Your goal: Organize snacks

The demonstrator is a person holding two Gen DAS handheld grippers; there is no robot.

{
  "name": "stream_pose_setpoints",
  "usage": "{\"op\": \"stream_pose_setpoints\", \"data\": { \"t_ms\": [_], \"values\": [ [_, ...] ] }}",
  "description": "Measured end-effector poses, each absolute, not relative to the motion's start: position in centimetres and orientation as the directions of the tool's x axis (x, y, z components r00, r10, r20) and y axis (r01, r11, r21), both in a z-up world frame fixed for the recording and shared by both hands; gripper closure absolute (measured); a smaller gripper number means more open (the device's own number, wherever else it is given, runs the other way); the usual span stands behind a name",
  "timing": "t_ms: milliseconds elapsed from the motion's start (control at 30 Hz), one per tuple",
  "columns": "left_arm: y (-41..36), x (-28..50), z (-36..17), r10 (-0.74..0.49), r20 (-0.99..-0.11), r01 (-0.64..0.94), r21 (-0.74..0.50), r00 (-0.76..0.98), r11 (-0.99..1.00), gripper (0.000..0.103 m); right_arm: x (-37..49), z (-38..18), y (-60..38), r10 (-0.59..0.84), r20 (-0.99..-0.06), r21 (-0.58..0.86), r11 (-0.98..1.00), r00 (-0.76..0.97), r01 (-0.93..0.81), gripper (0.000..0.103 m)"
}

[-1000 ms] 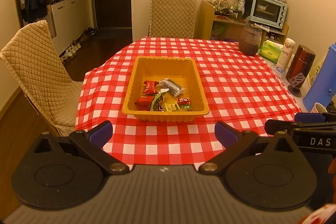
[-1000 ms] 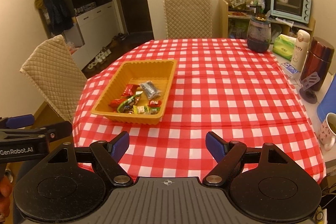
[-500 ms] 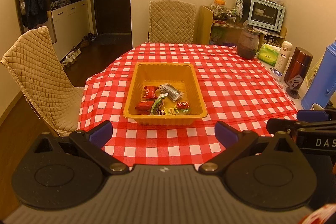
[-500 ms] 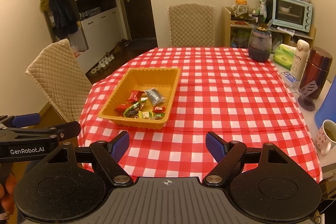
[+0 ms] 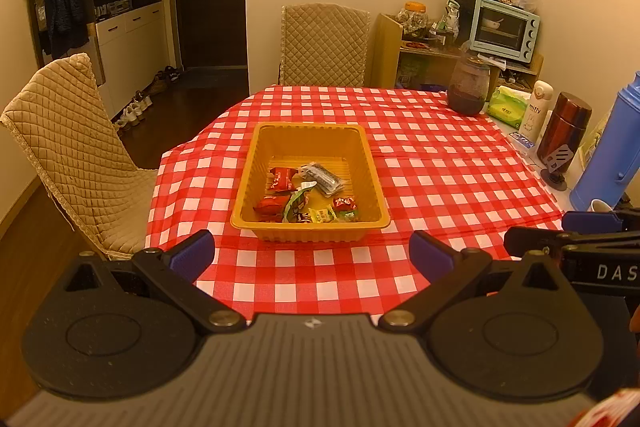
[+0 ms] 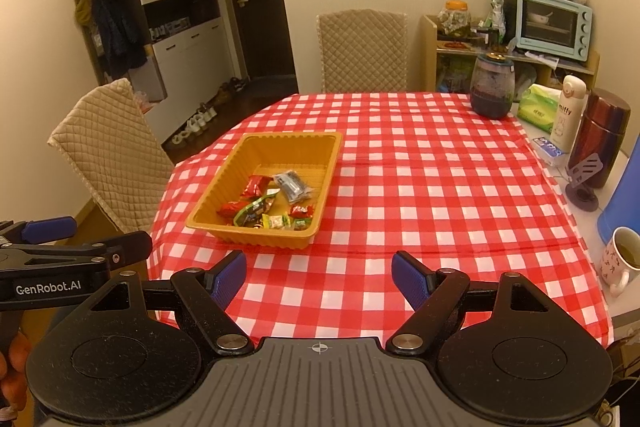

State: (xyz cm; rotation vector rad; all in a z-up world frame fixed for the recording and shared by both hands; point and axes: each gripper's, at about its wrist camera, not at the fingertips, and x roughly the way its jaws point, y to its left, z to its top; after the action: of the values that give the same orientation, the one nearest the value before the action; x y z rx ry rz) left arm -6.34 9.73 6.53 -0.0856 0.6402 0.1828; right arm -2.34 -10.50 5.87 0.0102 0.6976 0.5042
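An orange plastic tray (image 5: 256,163) (image 6: 224,183) sits on the red-checked tablecloth (image 5: 440,183) (image 6: 420,187). Inside it lie several wrapped snacks: red packets (image 5: 281,178) (image 6: 255,185), a grey packet (image 5: 322,178) (image 6: 293,185), a green wrapper (image 5: 295,203) (image 6: 252,211). My left gripper (image 5: 311,255) hovers open over the table's near edge, well short of the tray, nothing between its blue pads. My right gripper (image 6: 319,277) is likewise open and empty, to the tray's right and nearer the edge. Each gripper shows at the side of the other's view.
Along the table's right side stand a dark jar (image 6: 491,89), a tissue pack (image 6: 538,107), a white bottle (image 6: 567,113), a maroon flask (image 6: 600,143), a blue jug (image 5: 608,151) and a mug (image 6: 622,259). Quilted chairs (image 5: 76,155) (image 6: 362,51) flank the table.
Both views have drawn back and slightly up from the table, so the tray looks a little smaller and farther. The grippers stay open and the snacks have not moved.
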Motion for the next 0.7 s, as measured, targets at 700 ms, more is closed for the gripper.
{"op": "stream_pose_setpoints", "data": {
  "t_ms": [700],
  "values": [
    [9.71, -6.4, 6.44, 0.141, -0.602, -0.195, -0.025, 0.786, 0.98, 0.0, -2.35, 5.77, -10.59, 0.45, -0.609, 0.178, 0.88, 0.653, -0.44, 0.024]
  ]
}}
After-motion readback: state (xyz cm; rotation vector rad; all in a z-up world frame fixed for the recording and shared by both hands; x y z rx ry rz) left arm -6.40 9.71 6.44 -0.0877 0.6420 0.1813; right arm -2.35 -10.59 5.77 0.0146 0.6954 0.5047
